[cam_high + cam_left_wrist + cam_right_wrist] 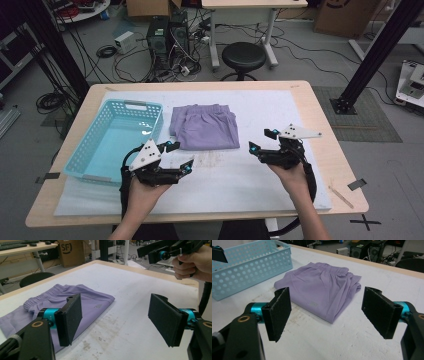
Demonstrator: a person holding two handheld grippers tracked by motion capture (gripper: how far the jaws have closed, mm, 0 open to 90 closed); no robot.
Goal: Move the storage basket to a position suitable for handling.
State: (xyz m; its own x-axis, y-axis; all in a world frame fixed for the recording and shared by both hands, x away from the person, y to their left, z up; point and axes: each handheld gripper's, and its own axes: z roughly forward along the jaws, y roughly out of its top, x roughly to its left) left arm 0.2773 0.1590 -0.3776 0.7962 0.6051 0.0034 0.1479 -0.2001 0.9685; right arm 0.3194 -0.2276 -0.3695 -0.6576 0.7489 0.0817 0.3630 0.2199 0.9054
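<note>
Left hand-held gripper point(181, 156) and right hand-held gripper point(260, 140): jaws wide, empty, above surface point(260, 107). Folded purple shorts point(205, 127) lay between, just beside light blue basket point(95, 150).

Folded shorts point(204, 127) plain lilac. Basket point(85, 162) pale blue, holes dotting its walls. Mat point(260, 107) white, brown-stained

high view overhead, gripper views near shorts point(322, 293)
</note>
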